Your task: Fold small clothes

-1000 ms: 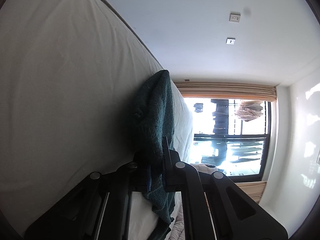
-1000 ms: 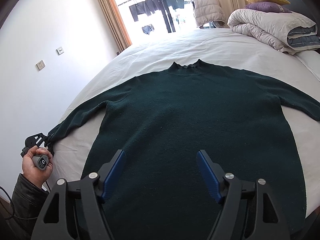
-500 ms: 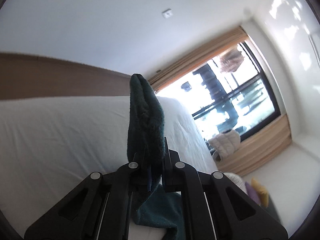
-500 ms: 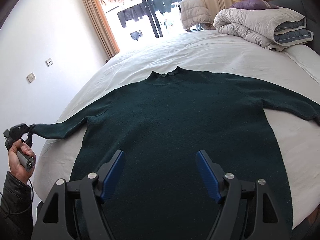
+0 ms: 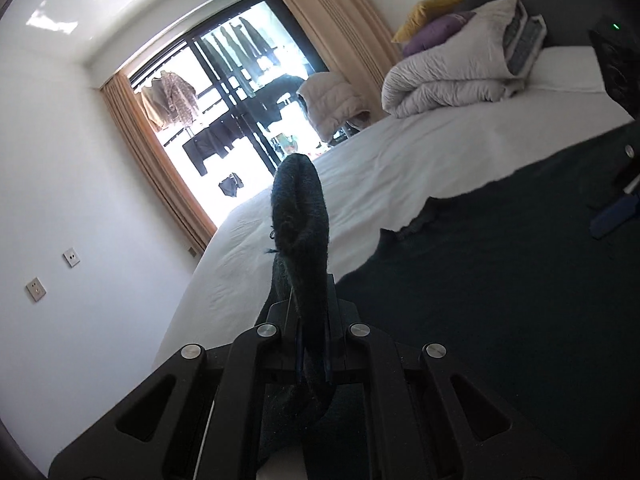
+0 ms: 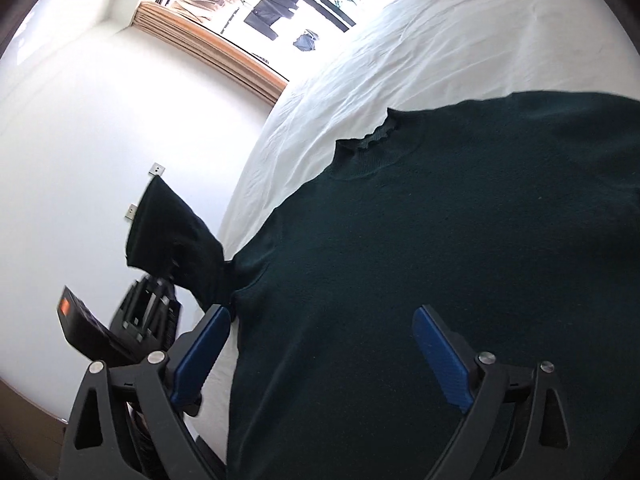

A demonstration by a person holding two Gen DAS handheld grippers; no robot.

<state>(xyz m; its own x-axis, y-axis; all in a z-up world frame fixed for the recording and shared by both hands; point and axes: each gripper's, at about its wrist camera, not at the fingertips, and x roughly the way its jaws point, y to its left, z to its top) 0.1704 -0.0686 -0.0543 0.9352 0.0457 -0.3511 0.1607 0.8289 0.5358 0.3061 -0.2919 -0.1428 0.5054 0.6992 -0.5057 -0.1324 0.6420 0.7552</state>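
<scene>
One dark green sweater [image 5: 500,280], left wrist view: body spread flat on the white bed [image 5: 400,168], its sleeve cuff [image 5: 300,208] pinched upright between the closed jaws of the left tool [image 5: 314,344]; folded duvet [image 5: 452,72] and two cushions [image 5: 432,20] at the bed's far corner. Right wrist view: right tool [image 6: 320,344] spread wide and empty above the sweater's [image 6: 440,260] chest, collar toward the bed's [image 6: 400,40] far edge, sleeve [image 6: 172,236] lifted off the bed's left edge by the left tool [image 6: 160,276].

A home bedroom.
A white-sheeted bed [image 5: 420,168] carries a folded duvet [image 5: 452,76] and pillows [image 5: 432,8] at its head edge; curtains [image 5: 160,168] frame a balcony window [image 5: 236,112] with hanging laundry.
</scene>
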